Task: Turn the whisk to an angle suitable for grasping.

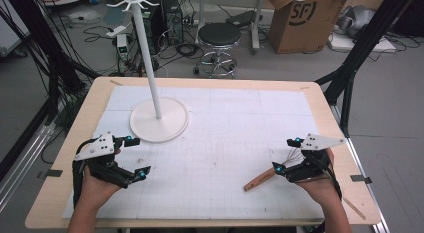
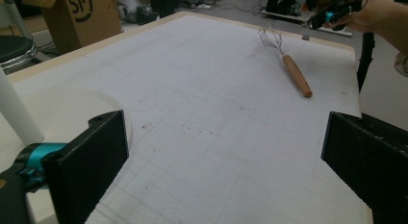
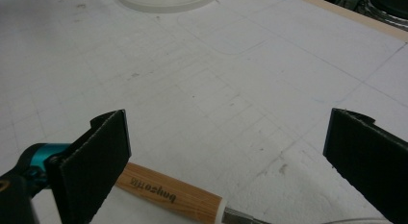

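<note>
Your right gripper (image 1: 285,155) hangs with jaws wide apart over the whisk (image 1: 272,173) lying near the table's (image 1: 320,100) right edge, so closing off-centre could roll the round wooden handle (image 3: 171,192) away.

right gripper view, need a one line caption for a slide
Open right gripper poised over a wooden-handled whisk lying on the white gridded mat, jaws spread wide, not gripping.
</note>
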The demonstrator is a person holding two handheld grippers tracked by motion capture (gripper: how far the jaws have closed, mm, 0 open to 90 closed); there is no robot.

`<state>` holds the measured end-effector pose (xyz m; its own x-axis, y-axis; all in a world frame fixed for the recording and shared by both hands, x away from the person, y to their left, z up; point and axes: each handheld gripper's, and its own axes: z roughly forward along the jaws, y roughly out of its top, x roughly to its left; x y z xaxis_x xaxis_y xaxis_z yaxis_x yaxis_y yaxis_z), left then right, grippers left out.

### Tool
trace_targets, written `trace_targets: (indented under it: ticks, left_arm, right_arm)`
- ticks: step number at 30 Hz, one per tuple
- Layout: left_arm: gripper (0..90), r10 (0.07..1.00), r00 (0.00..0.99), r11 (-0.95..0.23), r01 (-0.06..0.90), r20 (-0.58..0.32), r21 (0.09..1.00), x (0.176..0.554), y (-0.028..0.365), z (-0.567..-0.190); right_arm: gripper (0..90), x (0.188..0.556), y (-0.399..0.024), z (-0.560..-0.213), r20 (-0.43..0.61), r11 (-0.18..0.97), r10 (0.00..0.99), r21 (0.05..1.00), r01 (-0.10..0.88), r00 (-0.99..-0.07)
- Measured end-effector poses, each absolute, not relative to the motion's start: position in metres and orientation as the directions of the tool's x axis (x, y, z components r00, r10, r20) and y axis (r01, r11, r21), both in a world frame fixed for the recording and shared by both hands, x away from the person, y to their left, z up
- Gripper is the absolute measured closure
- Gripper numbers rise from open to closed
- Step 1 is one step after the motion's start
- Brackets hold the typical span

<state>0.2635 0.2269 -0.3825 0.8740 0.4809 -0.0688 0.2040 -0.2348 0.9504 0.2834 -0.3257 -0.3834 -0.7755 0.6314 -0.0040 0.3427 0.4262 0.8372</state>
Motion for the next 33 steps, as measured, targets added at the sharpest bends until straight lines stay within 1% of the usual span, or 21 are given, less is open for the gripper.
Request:
trace_targets:
  ticks: [1,2,8,10,11,12,14,19,22,23,24,25,31,33]
  left_arm:
    - [3.0,0.482,0.874,-0.234,0.205,-0.069,0.950,0.264,0.227,-0.383]
    - [3.0,0.483,0.873,-0.233,0.207,-0.071,0.950,0.264,0.228,-0.382]
    - [3.0,0.491,0.869,-0.213,0.194,-0.067,0.958,0.263,0.233,-0.377]
    - [3.0,0.490,0.869,-0.216,0.193,-0.065,0.957,0.262,0.234,-0.377]
    - [3.0,0.491,0.869,-0.214,0.197,-0.069,0.957,0.262,0.234,-0.378]
    - [3.0,0.489,0.869,-0.213,0.195,-0.068,0.958,0.262,0.234,-0.378]
    - [3.0,0.489,0.869,-0.208,0.197,-0.073,0.958,0.262,0.234,-0.378]
    - [3.0,0.477,0.876,-0.212,0.189,-0.068,0.959,0.262,0.231,-0.377]
    - [3.0,0.477,0.876,-0.210,0.188,-0.067,0.959,0.262,0.230,-0.376]
    - [3.0,0.476,0.877,-0.211,0.188,-0.067,0.959,0.262,0.230,-0.377]
    - [3.0,0.476,0.877,-0.212,0.189,-0.068,0.959,0.262,0.230,-0.377]
    - [3.0,0.477,0.876,-0.213,0.188,-0.066,0.959,0.262,0.229,-0.377]
    - [3.0,0.474,0.878,-0.214,0.187,-0.065,0.959,0.262,0.229,-0.377]
    - [3.0,0.472,0.879,-0.214,0.187,-0.066,0.959,0.261,0.228,-0.377]
  right_arm:
    - [1.5,0.283,-0.326,-0.383,-0.004,0.426,0.631,0.837,0.343,-0.775]
    - [1.5,0.283,-0.325,-0.383,-0.028,0.444,0.630,0.833,0.330,-0.776]
    - [1.5,0.288,-0.319,-0.385,-0.027,0.468,0.624,0.813,0.346,-0.781]
    - [1.5,0.293,-0.313,-0.384,-0.048,0.526,0.602,0.774,0.351,-0.797]
    - [1.5,0.293,-0.313,-0.384,-0.048,0.526,0.602,0.774,0.351,-0.797]
    - [1.5,0.297,-0.310,-0.382,-0.060,0.568,0.579,0.745,0.349,-0.813]
    - [1.5,0.299,-0.307,-0.379,-0.074,0.608,0.568,0.708,0.358,-0.819]
    - [1.5,0.307,-0.300,-0.374,-0.085,0.667,0.533,0.654,0.357,-0.842]
    - [1.5,0.310,-0.297,-0.376,-0.078,0.682,0.518,0.638,0.357,-0.852]
    - [1.5,0.314,-0.295,-0.382,-0.064,0.703,0.508,0.607,0.370,-0.859]
    - [1.5,0.314,-0.295,-0.382,-0.064,0.703,0.508,0.607,0.370,-0.859]
    - [1.5,0.316,-0.294,-0.387,-0.072,0.726,0.501,0.578,0.373,-0.862]
    - [1.6,0.314,-0.292,-0.391,-0.043,0.758,0.461,0.539,0.369,-0.886]
    - [3.2,0.314,-0.290,-0.393,-0.026,0.774,0.444,0.514,0.369,-0.895]
